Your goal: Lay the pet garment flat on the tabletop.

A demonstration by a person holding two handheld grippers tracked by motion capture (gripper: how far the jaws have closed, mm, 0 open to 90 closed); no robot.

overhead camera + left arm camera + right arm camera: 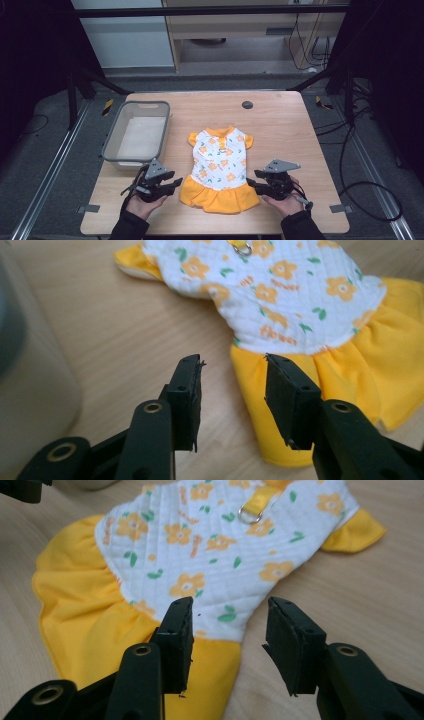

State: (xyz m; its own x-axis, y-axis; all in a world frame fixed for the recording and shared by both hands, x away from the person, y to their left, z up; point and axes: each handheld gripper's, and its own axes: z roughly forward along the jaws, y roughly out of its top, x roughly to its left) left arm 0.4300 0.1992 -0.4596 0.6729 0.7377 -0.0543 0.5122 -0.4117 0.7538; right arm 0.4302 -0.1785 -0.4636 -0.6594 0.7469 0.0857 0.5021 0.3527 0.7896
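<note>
Nearest to the person, the left tongs (172,183) and the right tongs (251,179) sit low over the worktop (280,125), one on each side of the little dress (220,167). Both tongs are apart and hold nothing.

The left tongs point at the yellow skirt (350,375) from its left side. One jaw is over bare wood and the other is over the edge of the skirt. The right tongs point at the other side, where the white top (210,545) meets the skirt.

The dress lies flat in the middle of the worktop, skirt end toward the person, collar end away. It looks soft, thin and very light. It will flop and fold when lifted, and it will not break. The quilted white part looks a bit thicker than the skirt. A good place to pinch is the skirt's side edge, one corner for each tongs, so the cloth hangs straight. A small metal ring (249,515) sits on its back.

Farther off, to the left, a grey basket (112,140) waits.
</note>
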